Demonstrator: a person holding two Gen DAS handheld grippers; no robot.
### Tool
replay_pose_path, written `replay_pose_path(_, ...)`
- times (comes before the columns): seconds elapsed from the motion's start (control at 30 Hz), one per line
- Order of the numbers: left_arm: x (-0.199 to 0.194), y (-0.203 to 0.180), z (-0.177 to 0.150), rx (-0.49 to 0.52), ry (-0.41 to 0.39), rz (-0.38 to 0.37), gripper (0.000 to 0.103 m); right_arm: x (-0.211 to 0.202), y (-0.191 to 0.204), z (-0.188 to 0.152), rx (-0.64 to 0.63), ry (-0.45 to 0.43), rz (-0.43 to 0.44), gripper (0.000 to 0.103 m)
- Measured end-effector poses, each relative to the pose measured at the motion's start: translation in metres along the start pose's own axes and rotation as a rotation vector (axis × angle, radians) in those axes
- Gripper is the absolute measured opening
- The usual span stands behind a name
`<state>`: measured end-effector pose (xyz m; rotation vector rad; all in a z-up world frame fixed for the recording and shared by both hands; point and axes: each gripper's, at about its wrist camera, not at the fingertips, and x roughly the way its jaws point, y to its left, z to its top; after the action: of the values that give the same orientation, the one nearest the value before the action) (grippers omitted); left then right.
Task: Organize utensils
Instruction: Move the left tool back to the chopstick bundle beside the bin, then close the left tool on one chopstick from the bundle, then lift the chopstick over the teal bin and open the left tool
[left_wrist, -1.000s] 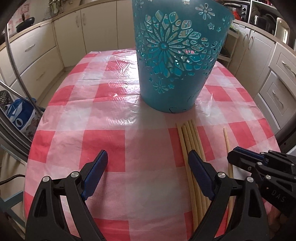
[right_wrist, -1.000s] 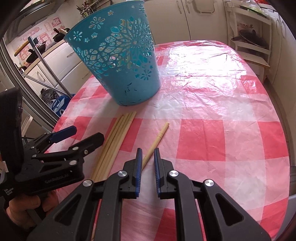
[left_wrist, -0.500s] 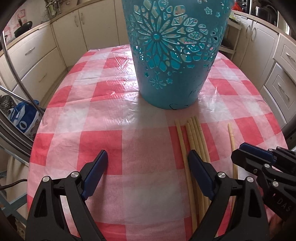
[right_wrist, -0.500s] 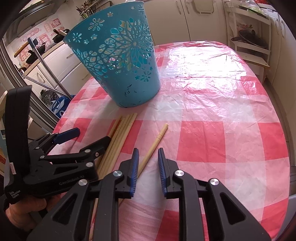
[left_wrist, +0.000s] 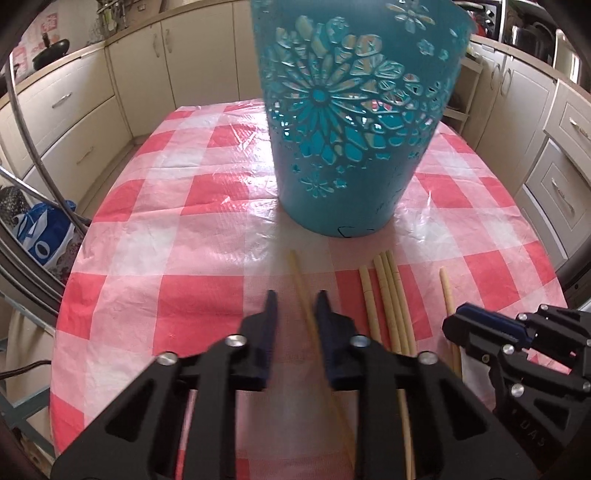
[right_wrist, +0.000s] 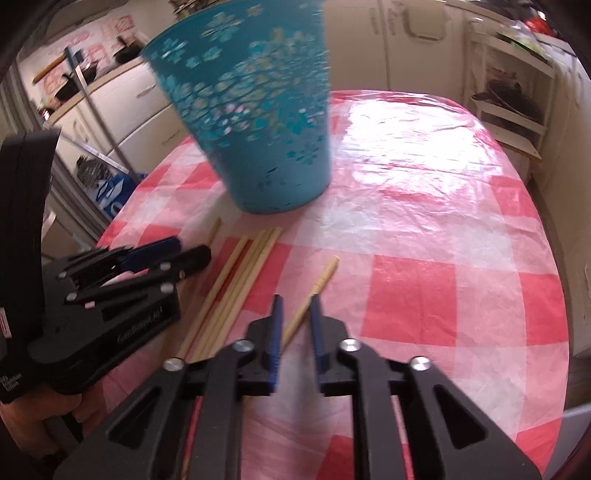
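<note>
Left gripper had just been closing, and one chopstick ran up between its jaws, apart from the bundle; the narrowed jaws looked clamped on it, and the stick angled up toward the bin. Right gripper had also just been closing, with the lone stick between its blue pads; the gap was narrow and the pads appeared to pinch it. Rest of the sticks, the bundle, lay flat on the checked tablecloth, side by side, between the two grippers and just in front of the bin. The bin was teal with flower cutouts, standing upright mid-table, well clear of both grippers. Right wrist view was motion-blurred, so contact on that side was hard to confirm. A hand showed under the left gripper body at the lower left of the right view.
</note>
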<state>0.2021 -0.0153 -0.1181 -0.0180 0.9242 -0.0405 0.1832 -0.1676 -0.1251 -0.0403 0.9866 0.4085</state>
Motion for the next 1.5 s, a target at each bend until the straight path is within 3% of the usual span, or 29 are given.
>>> replay_pose_path(0.13,-0.002,0.009,-0.002,-0.034,0.009,-0.022,0.017,-0.005,0.007,0.000,-0.095,-0.018,-0.086,0.008)
replay_pose_path(0.23,0.000,0.000,0.003,0.025,0.057,-0.027,0.032,0.000,0.000,0.000,-0.058,0.010,-0.064,0.009)
replay_pose_path(0.3,0.001,-0.007,0.004,0.053,0.075,-0.003,0.033,0.001,0.001,0.000,-0.060,0.014,-0.062,0.009)
replay_pose_path(0.37,0.003,-0.010,0.005,0.060,0.068,-0.010,0.019,0.002,0.004,0.001,-0.076,0.015,-0.062,0.009)
replay_pose_path(0.4,0.004,-0.010,0.006,0.057,0.067,-0.022,0.007,0.002,0.005,0.001,-0.079,0.017,-0.059,0.009)
replay_pose_path(0.43,0.004,-0.009,0.006,0.047,0.071,-0.037,0.004,0.003,0.005,0.001,-0.080,0.017,-0.056,0.009)
replay_pose_path(0.9,-0.026,-0.009,-0.011,0.048,0.020,-0.021,0.004,0.000,-0.004,-0.001,-0.030,0.003,-0.016,0.009)
replay_pose_path(1.1,-0.051,-0.015,-0.009,0.060,-0.036,-0.062,0.004,0.000,-0.004,-0.001,-0.025,0.001,-0.013,0.009)
replay_pose_path(1.3,-0.096,-0.003,0.009,0.006,-0.162,-0.217,0.004,0.000,-0.003,-0.001,-0.025,-0.002,-0.019,0.010)
replay_pose_path(1.4,-0.121,0.011,0.026,-0.042,-0.236,-0.272,0.004,0.000,-0.001,-0.001,-0.027,-0.003,-0.011,0.015)
replay_pose_path(1.5,-0.144,0.015,0.043,-0.046,-0.318,-0.279,0.004,0.001,0.003,-0.001,-0.041,-0.005,-0.010,0.022)
